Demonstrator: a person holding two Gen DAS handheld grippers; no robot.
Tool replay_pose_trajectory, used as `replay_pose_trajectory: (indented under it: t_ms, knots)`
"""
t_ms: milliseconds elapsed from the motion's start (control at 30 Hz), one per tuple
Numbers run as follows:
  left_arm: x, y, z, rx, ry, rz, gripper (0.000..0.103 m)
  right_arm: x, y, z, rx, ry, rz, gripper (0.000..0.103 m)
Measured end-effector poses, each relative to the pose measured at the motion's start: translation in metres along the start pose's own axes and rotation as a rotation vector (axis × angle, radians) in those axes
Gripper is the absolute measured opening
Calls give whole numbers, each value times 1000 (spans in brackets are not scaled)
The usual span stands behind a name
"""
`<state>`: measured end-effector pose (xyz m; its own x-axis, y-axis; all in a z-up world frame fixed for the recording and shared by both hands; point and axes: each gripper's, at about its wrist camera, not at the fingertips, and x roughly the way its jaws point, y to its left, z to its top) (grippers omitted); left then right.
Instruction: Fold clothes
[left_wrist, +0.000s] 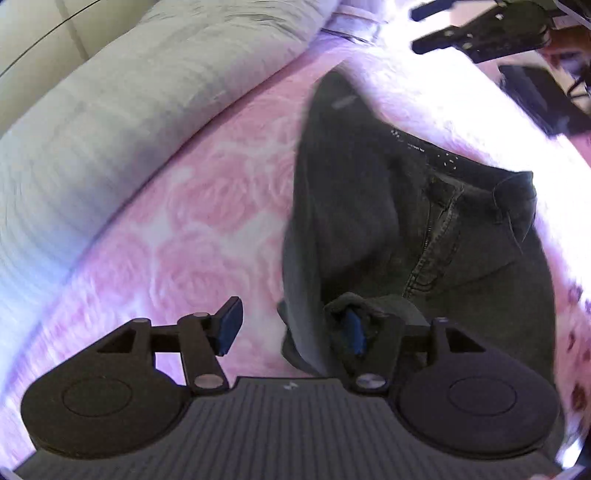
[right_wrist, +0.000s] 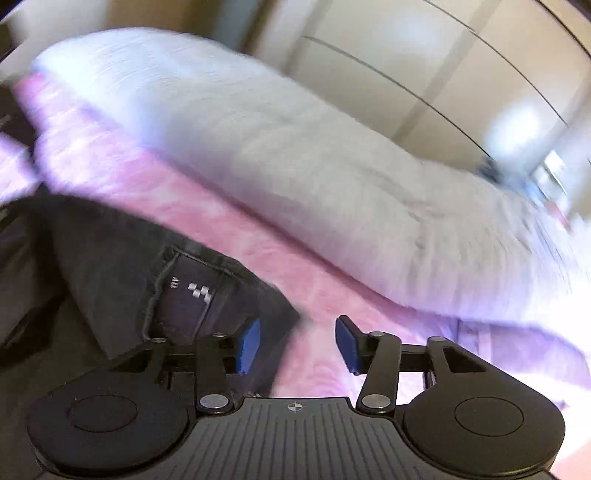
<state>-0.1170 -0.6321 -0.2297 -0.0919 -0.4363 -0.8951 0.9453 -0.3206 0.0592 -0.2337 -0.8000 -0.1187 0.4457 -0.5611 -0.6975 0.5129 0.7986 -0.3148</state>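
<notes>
The dark jeans (left_wrist: 406, 221) lie on the pink sheet (left_wrist: 207, 221), their long axis running from 12 to 6 o'clock ahead of the left claw (left_wrist: 291, 328). That claw stands apart, cloth draped over its 3 o'clock finger. The right claw (right_wrist: 297, 345) is apart too, with the waistband at its 9 o'clock. Both sit about equally near.

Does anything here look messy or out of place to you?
The dark jeans lie rumpled on the pink rose bedspread, zip open, and a fold of the cloth is draped over one finger of the open left gripper. Nothing looks spilled or damaged.
</notes>
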Motion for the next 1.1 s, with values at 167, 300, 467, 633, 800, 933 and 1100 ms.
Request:
replay_pose_trajectory:
  t_ms: [167,300,467,633,800,933,1100]
  knots:
    - [-28,-5,-61,-164,21,-38,60,-27,-4,-67,135,131,100,74]
    - [-60,-14,-111,-315,44,-53,63,-32,15,-140,219,319,134,75]
    - [-83,-41,-164,-386,99,-120,64,-26,2,-198,466,391,174,75]
    - [-95,-60,-187,-379,112,-137,64,-4,-4,-213,544,310,289,76]
    - [-117,-64,-196,-435,69,-160,69,34,-11,-220,668,312,358,50]
    - [-110,-89,-199,-323,102,-158,74,23,-13,-218,724,320,356,20]
    - [-84,-111,-205,-145,180,-95,19,-5,-5,-201,711,320,277,17]
